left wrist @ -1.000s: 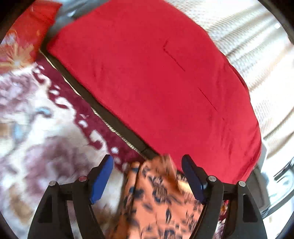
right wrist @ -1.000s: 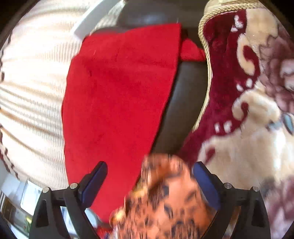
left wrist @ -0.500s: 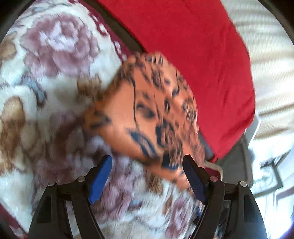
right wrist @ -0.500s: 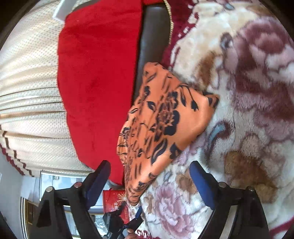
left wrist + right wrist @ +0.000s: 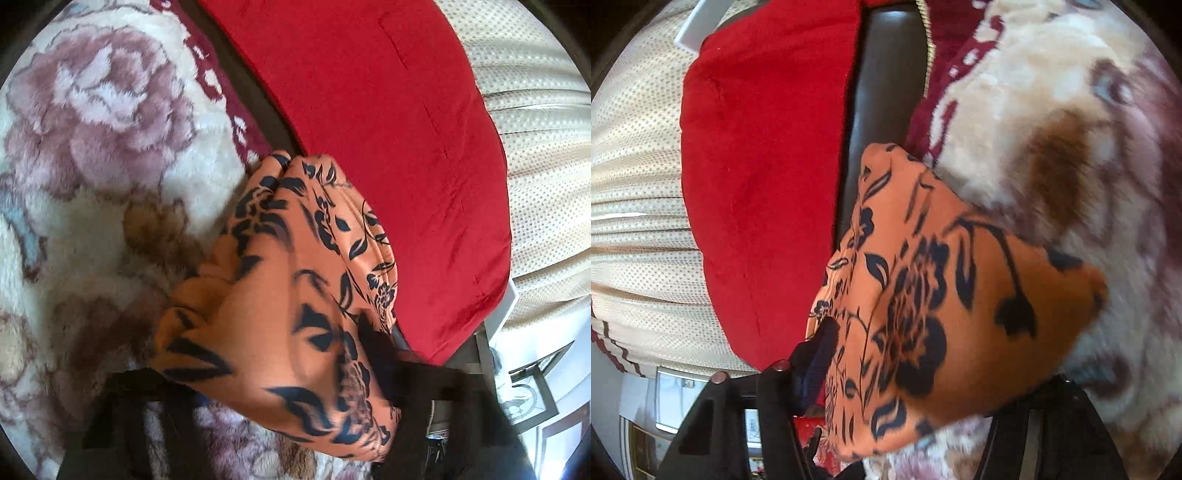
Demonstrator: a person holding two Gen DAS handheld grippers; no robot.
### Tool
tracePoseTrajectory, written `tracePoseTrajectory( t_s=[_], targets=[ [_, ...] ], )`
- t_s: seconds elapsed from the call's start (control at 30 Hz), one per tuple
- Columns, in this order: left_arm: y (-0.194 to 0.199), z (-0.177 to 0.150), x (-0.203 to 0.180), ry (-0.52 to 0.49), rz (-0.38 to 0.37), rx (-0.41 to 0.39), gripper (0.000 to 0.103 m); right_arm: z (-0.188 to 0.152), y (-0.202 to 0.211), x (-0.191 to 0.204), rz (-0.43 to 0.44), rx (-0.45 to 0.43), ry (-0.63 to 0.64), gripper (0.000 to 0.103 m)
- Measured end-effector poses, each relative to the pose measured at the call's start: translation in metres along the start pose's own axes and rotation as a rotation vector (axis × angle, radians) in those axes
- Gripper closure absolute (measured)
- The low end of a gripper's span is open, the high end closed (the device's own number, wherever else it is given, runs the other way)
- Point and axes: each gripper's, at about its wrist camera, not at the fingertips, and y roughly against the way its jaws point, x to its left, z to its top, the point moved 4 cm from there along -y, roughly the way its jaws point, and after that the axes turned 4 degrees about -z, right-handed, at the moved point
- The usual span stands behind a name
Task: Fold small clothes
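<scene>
An orange cloth with a black flower print (image 5: 295, 295) lies bunched on a plush floral blanket (image 5: 92, 166), against the edge of a red cushion (image 5: 369, 129). My left gripper (image 5: 288, 391) straddles the cloth's near edge; the fabric hides both fingertips. The same cloth fills the right wrist view (image 5: 942, 295). My right gripper (image 5: 912, 380) also straddles it, with the left finger (image 5: 816, 354) against the cloth's edge and the right finger hidden under the fabric. The jaws of both stand wide apart.
A dark leather strip (image 5: 882, 92) runs between the red cushion (image 5: 757, 166) and the blanket (image 5: 1071, 147). Cream dotted curtains (image 5: 535, 166) hang behind the cushion. A window and furniture (image 5: 665, 406) show low in the right wrist view.
Both grippers have moved in onto the orange cloth, which now covers their fingertips. One second ago the cloth hung close in front of the cameras; it now rests on the blanket.
</scene>
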Motion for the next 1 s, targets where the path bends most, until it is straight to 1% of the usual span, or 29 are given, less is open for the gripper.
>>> tracePoseTrajectory(
  t_s=[0.03, 0.07, 0.1, 0.13, 0.2, 0.27, 0.37, 0.4, 0.5, 0.57, 0.6, 0.63, 0.67, 0.7, 0.73, 0.77, 0.8, 0.83, 0.9, 0.93, 0.97, 1.0],
  targets=[
    [0.0, 0.001, 0.0, -0.014, 0.01, -0.003, 0.065, 0.003, -0.002, 0.003, -0.016, -0.01, 0.025, 0.073],
    [0.001, 0.001, -0.001, -0.025, 0.008, -0.006, 0.072, 0.005, -0.004, 0.007, -0.053, -0.019, 0.061, 0.08],
    [0.002, 0.002, -0.004, -0.038, 0.0, -0.014, 0.075, 0.005, -0.008, 0.008, -0.093, -0.028, 0.094, 0.084],
    [0.01, 0.001, -0.007, -0.054, -0.004, -0.019, 0.079, 0.004, -0.01, 0.009, -0.123, -0.04, 0.119, 0.085],
    [0.019, 0.0, -0.021, -0.122, -0.003, -0.037, 0.081, 0.002, -0.005, 0.018, -0.13, -0.061, 0.156, 0.087],
    [0.024, -0.001, -0.032, -0.154, -0.008, -0.045, 0.082, -0.003, 0.007, 0.036, -0.122, -0.108, 0.227, 0.088],
    [0.045, -0.007, -0.049, -0.197, -0.022, -0.044, 0.082, -0.017, 0.031, 0.062, -0.113, -0.169, 0.325, 0.089],
    [0.055, -0.011, -0.055, -0.229, -0.015, -0.041, 0.082, -0.02, 0.037, 0.065, -0.108, -0.175, 0.335, 0.089],
    [0.096, -0.035, -0.064, -0.328, -0.012, -0.011, 0.082, -0.037, 0.074, 0.067, -0.091, -0.186, 0.376, 0.089],
    [0.119, -0.055, -0.059, -0.356, -0.011, 0.018, 0.082, -0.048, 0.098, 0.065, -0.094, -0.185, 0.41, 0.089],
    [0.126, -0.064, -0.055, -0.371, -0.001, 0.027, 0.082, -0.053, 0.105, 0.065, -0.093, -0.179, 0.42, 0.089],
    [0.133, -0.074, -0.049, -0.398, 0.025, 0.038, 0.082, -0.06, 0.114, 0.06, -0.088, -0.167, 0.437, 0.089],
    [0.136, -0.088, -0.039, -0.433, 0.072, 0.07, 0.081, -0.068, 0.122, 0.052, -0.104, -0.145, 0.465, 0.089],
    [0.131, -0.097, -0.031, -0.44, 0.101, 0.108, 0.081, -0.076, 0.127, 0.042, -0.127, -0.13, 0.476, 0.089],
    [0.131, -0.108, -0.016, -0.418, 0.128, 0.16, 0.078, -0.083, 0.127, 0.027, -0.163, -0.105, 0.469, 0.089],
    [0.133, -0.113, -0.005, -0.386, 0.136, 0.185, 0.073, -0.088, 0.123, 0.01, -0.205, -0.054, 0.442, 0.088],
    [0.139, -0.116, 0.008, -0.327, 0.142, 0.196, 0.069, -0.09, 0.119, -0.003, -0.232, -0.011, 0.411, 0.086],
    [0.147, -0.115, 0.017, -0.276, 0.138, 0.194, 0.065, -0.091, 0.117, -0.018, -0.259, 0.031, 0.35, 0.084],
    [0.166, -0.108, 0.026, -0.182, 0.125, 0.18, 0.064, -0.089, 0.122, -0.033, -0.227, 0.071, 0.248, 0.079],
    [0.176, -0.104, 0.026, -0.16, 0.116, 0.167, 0.064, -0.087, 0.129, -0.037, -0.223, 0.073, 0.217, 0.077],
    [0.186, -0.1, 0.024, -0.162, 0.123, 0.142, 0.063, -0.086, 0.137, -0.038, -0.223, 0.058, 0.209, 0.077],
    [0.197, -0.096, 0.019, -0.195, 0.152, 0.105, 0.062, -0.086, 0.148, -0.04, -0.226, 0.031, 0.209, 0.074]
  ],
)
